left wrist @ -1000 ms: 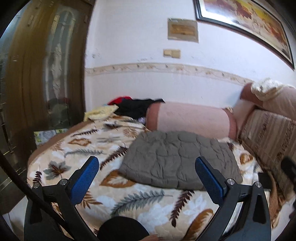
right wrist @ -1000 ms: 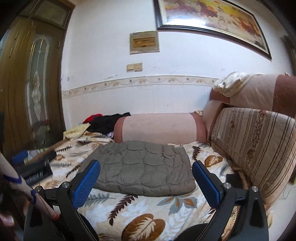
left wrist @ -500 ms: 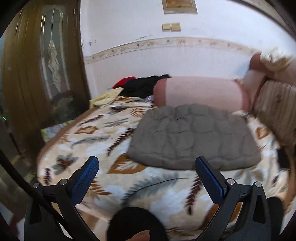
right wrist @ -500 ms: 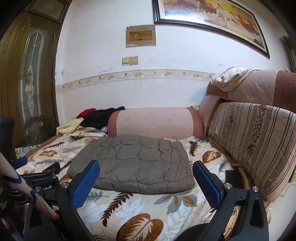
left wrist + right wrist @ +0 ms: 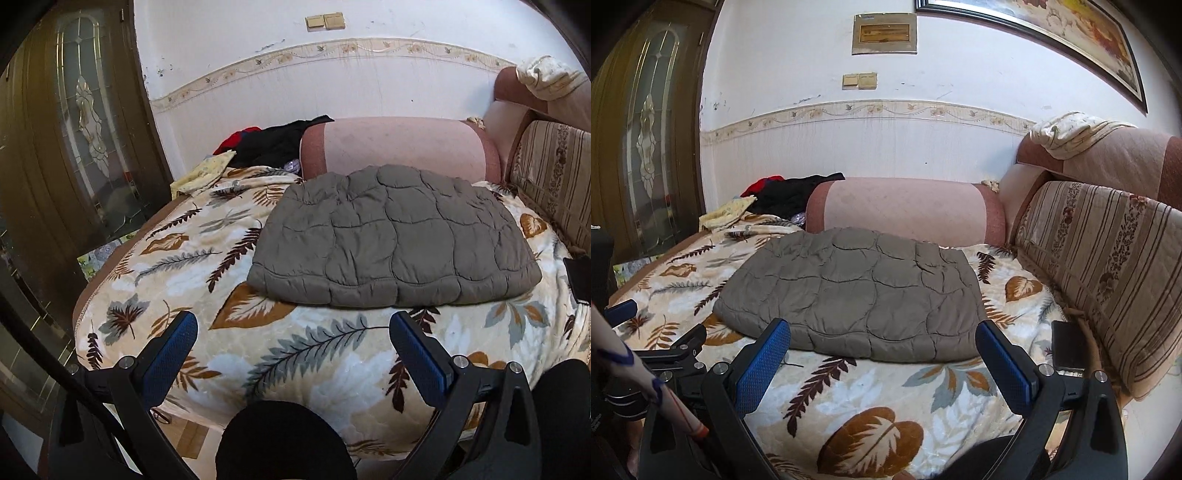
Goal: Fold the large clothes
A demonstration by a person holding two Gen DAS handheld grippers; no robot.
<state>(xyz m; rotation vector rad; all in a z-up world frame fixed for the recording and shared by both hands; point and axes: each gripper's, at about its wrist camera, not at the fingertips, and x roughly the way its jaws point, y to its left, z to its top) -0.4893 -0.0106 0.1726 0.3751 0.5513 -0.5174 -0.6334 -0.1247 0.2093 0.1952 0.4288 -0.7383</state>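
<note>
While folded, grey quilted jacket (image 5: pixel 395 236) (both grippers agape)

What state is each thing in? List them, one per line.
Grey quilted padded garment: folded into a flat rectangle on the bed.
Leaf-print cream blanket: spread over the bed.
Left claw: open, empty.
Right claw: open, empty.
Brown wooden door with glass panel: closed.

Left gripper (image 5: pixel 293 350) has tilted down, nearer the grey quilted garment (image 5: pixel 395 236)
</note>
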